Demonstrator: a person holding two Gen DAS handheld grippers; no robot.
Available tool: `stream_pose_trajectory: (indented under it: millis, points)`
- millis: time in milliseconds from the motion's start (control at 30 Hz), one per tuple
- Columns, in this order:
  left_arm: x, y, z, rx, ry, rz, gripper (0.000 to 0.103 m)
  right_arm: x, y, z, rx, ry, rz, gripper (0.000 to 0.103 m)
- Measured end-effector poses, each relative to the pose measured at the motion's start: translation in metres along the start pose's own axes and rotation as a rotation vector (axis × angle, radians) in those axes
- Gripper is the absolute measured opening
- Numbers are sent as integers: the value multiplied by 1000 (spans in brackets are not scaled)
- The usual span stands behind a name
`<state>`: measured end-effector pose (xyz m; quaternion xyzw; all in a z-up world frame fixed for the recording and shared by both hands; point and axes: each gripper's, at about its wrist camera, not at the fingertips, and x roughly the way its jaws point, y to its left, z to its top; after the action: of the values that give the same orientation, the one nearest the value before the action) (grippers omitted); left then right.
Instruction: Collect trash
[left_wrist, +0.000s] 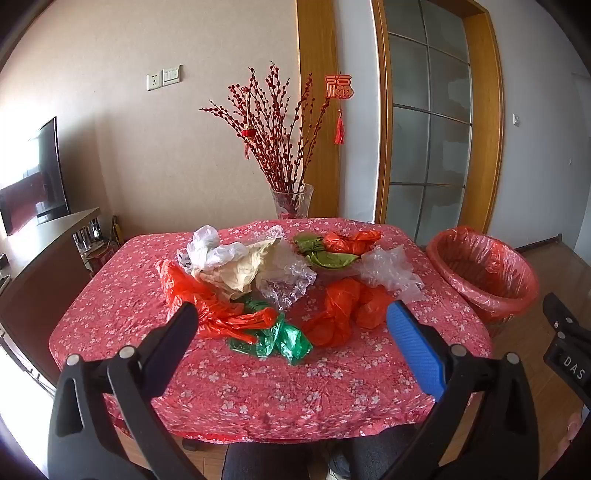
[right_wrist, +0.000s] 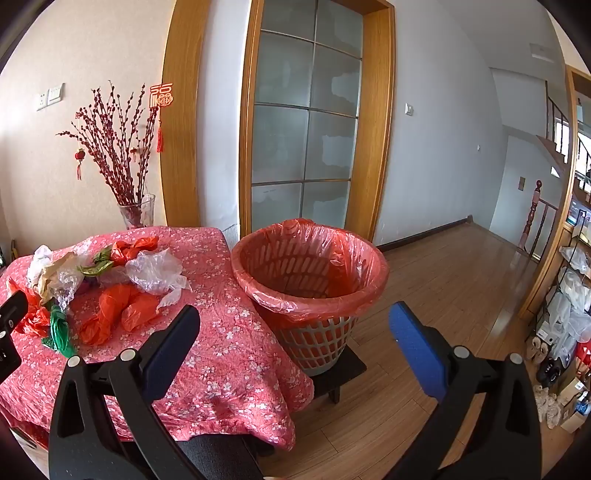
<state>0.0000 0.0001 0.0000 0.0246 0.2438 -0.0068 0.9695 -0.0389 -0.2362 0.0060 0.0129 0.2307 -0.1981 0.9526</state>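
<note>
Both the left claw (left_wrist: 291, 325) and right claw (right_wrist: 293, 325) gape wide and empty, while crumpled plastic bags (left_wrist: 280, 284) heap mid-bench beside the lined basket (right_wrist: 310, 273) off its right edge: featherlight, soft, slippery film, best pinched at a bunched fold

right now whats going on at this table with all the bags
A person holds two grippers, both open and empty. The left gripper hovers over crumpled red, green and clear plastic bags on the pink floral tablecloth. The right gripper faces the red-lined plastic basket beside the table. Nothing is collected yet.
</note>
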Motion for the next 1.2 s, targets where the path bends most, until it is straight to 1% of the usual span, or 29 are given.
stream_pose_trajectory:
  millis: [1200]
  points:
    - [0,0,0,-3,6,-2,99,1,0,-1,0,0,0,101]
